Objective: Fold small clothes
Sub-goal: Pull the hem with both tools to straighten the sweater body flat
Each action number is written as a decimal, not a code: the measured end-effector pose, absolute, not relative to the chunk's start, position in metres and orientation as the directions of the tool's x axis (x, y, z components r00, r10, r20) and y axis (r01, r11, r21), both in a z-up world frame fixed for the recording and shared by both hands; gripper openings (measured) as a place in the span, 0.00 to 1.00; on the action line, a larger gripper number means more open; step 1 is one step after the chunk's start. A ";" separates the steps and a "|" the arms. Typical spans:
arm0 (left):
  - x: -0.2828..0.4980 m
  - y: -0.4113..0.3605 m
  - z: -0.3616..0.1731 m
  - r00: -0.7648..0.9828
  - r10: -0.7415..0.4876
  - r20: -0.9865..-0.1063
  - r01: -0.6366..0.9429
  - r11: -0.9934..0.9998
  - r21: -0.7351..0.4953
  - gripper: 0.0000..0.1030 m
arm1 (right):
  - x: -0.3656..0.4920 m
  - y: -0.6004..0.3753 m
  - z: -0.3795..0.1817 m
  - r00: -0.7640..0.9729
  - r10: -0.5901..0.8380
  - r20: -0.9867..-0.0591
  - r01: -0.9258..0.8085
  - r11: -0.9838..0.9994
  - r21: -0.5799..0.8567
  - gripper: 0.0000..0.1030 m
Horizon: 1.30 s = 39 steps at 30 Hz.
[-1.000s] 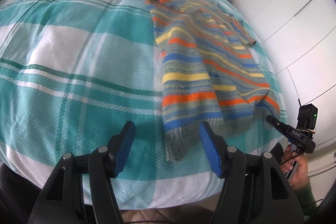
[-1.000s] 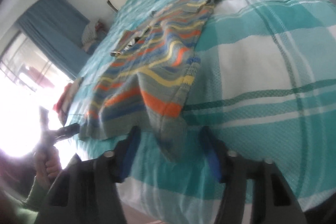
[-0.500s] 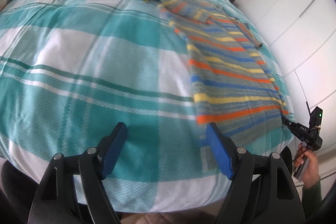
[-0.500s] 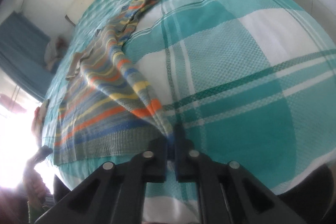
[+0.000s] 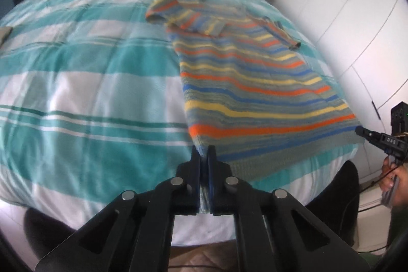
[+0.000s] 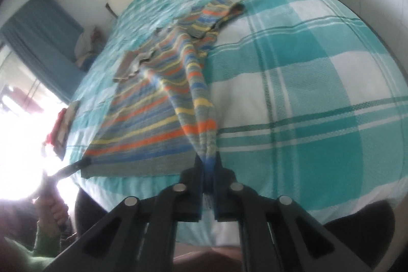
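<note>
A striped knitted sweater (image 5: 255,83) in grey, orange, blue and yellow lies spread on the bed with its hem nearest me. My left gripper (image 5: 203,154) is shut on the hem's left corner. In the right wrist view my right gripper (image 6: 209,165) is shut on the other hem corner, and the sweater (image 6: 158,103) rises in a taut fold from the bed to its jaws. Each gripper also shows in the other's view: the right gripper (image 5: 362,131) at the hem's far corner, the left gripper (image 6: 85,162) at the sweater's left edge.
A teal and white checked bedcover (image 5: 89,68) spreads over the whole bed. White wardrobe doors (image 5: 344,4) stand close along one side. A blue curtain (image 6: 38,42) and bright window are on the other. A person's hand (image 5: 392,177) holds the right gripper's handle.
Both grippers went from open to shut on the hem corners, the right one first and the left within the last half second. Both have risen, lifting the hem off the bed.
</note>
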State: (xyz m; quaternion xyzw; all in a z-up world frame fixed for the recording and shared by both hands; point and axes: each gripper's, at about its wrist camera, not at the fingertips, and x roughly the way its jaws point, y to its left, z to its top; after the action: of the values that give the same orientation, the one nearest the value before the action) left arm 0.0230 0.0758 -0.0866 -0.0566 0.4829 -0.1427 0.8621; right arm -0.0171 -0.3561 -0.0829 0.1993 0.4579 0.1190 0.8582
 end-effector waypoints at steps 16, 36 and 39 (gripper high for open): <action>0.021 0.082 -0.147 0.416 -0.211 -0.885 0.060 0.977 -0.205 0.02 | -0.023 -0.340 -0.145 0.446 0.329 -0.832 0.084 0.911 0.405 0.04; 0.012 0.086 -0.149 0.437 -0.210 -0.875 0.043 0.976 -0.213 0.03 | -0.023 -0.337 -0.164 0.409 0.306 -0.860 0.108 0.919 0.379 0.04; 0.009 0.080 -0.144 0.465 -0.177 -0.867 0.048 0.983 -0.175 0.07 | -0.022 -0.336 -0.172 0.429 0.305 -0.850 0.123 0.913 0.390 0.04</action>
State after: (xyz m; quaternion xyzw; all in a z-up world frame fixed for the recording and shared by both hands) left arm 0.0091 0.0804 -0.1443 -0.0630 0.5130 -0.0658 0.8536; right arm -0.0222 -0.3365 -0.1718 0.2013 0.5314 0.0555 0.8210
